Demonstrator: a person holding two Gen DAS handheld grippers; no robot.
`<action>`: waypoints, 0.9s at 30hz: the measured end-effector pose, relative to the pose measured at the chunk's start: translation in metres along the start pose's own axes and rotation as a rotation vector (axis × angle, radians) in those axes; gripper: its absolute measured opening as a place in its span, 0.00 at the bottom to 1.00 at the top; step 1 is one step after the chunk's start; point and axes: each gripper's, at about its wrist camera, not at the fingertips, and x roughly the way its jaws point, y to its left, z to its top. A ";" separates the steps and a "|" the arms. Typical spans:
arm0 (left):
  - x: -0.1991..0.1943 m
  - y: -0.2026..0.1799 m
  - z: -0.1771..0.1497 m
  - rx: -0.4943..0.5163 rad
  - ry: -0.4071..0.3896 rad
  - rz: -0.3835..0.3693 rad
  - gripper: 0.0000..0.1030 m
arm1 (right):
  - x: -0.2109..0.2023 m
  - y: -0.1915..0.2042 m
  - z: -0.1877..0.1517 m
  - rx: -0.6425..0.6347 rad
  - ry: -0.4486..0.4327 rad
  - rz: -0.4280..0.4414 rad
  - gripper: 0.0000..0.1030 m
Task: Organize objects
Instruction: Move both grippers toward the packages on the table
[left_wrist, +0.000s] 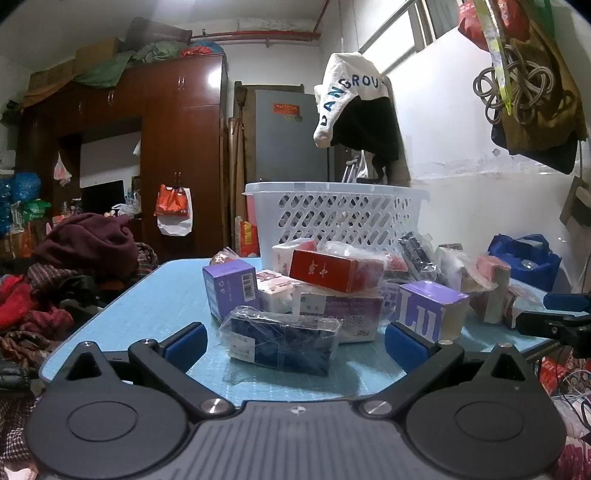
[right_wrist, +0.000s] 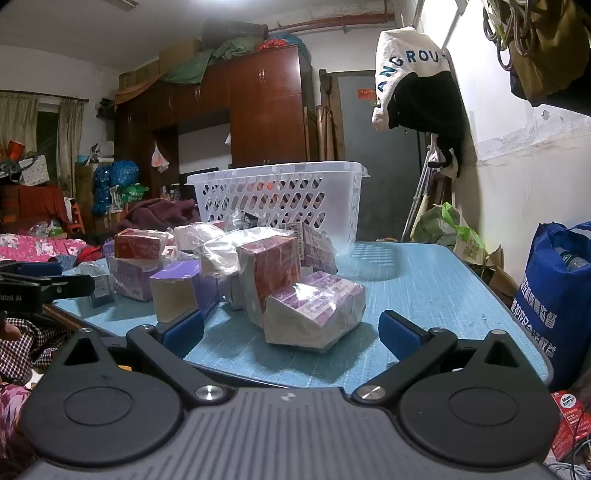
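Left wrist view: left claw (left_wrist: 295, 341) spread wide, blue pads (left_wrist: 184, 343) parted, nothing between them. Claw held level at the near edge of the blue worktop (left_wrist: 140, 306), pointing toward the pile. Directly ahead, in line with the gap between the pads, lies a dark blue box in clear wrap (left_wrist: 282, 341); it rests flat on the worktop, apart from both pads. Behind it, a heap of boxes: a purple box (left_wrist: 231, 288) upright at left, a red box (left_wrist: 334, 273) tilted on top of the stack, a second purple box with large letters (left_wrist: 430, 308) just beyond the right pad. White slotted basket (left_wrist: 332, 218) stands at the far side of the worktop, behind the heap. The right claw (left_wrist: 554, 317) shows at the right edge, over the worktop corner.

Right wrist view: right claw (right_wrist: 291, 332) also released, pads wide apart and empty. Held level at the near worktop edge, aimed at the pile. A wrapped purple-and-white pack (right_wrist: 314, 310) lies on the worktop just ahead, between the lines of the two pads, touching neither. Dark red box (right_wrist: 271, 269) stands behind it, touching it. Basket (right_wrist: 280, 199) is at the back, well apart from the claw. Left claw (right_wrist: 48, 284) visible at the left edge; its opening cannot be told from here.
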 end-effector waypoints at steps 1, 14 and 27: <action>0.000 0.000 0.000 -0.001 -0.001 0.001 1.00 | 0.000 0.000 0.000 0.000 0.000 0.001 1.00; 0.000 -0.002 0.000 0.002 0.003 -0.007 1.00 | 0.001 -0.001 -0.002 -0.003 -0.003 0.064 1.00; 0.001 0.000 -0.001 0.002 0.010 -0.019 1.00 | 0.000 -0.003 -0.001 -0.001 -0.001 0.057 1.00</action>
